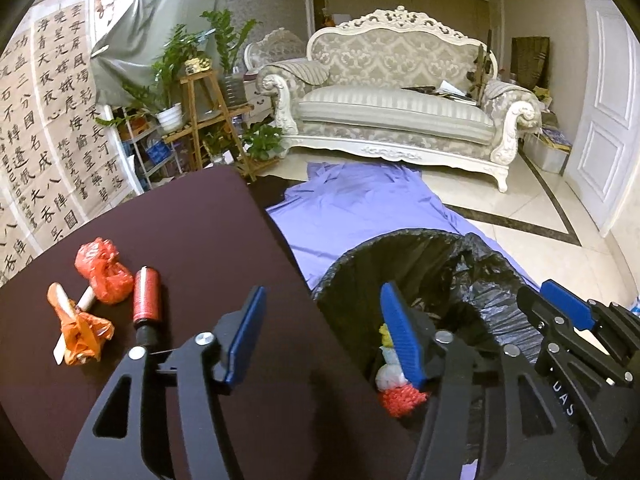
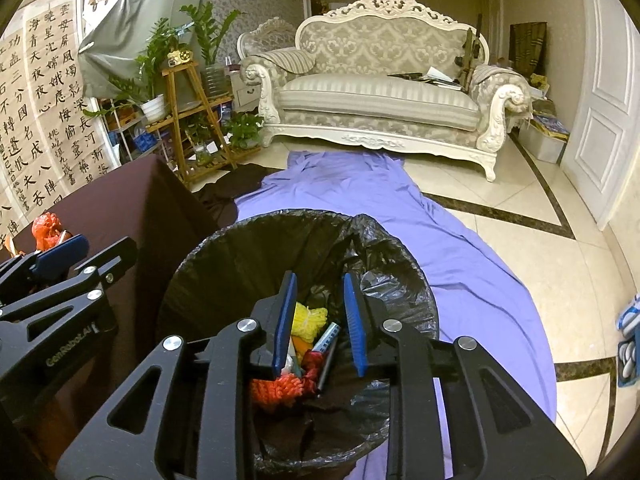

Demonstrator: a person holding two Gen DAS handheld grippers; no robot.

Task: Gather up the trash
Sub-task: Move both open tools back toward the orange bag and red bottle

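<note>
- so my left gripper (image 1: 322,336) is wide open with nothing in it, hanging over the edge of the dark table (image 1: 192,232), one finger over the tabletop and the other over the bin
- what's left to grab all sits up and to the left of it on the table: a red spool (image 1: 146,300), a crumpled red bag (image 1: 105,272) and an orange wrapped roll (image 1: 78,324)
- the spool is the nearest, just beyond my left finger, and its long axis runs roughly straight away from me, so my guess is the jaws can close across it without much twisting
- left hand is clearly the closer one; my right gripper (image 2: 320,316) is well off over the bin, open about halfway and holding nothing
- trash bin (image 2: 208,248) stands on the floor right against the table edge, black liner in it, on a purple sheet (image 2: 460,260)
- in the bin: a yellow net wad (image 2: 308,318), orange-red mesh stuff (image 2: 276,390), what looks like a pen or small tube, other bits I can't make out
</note>
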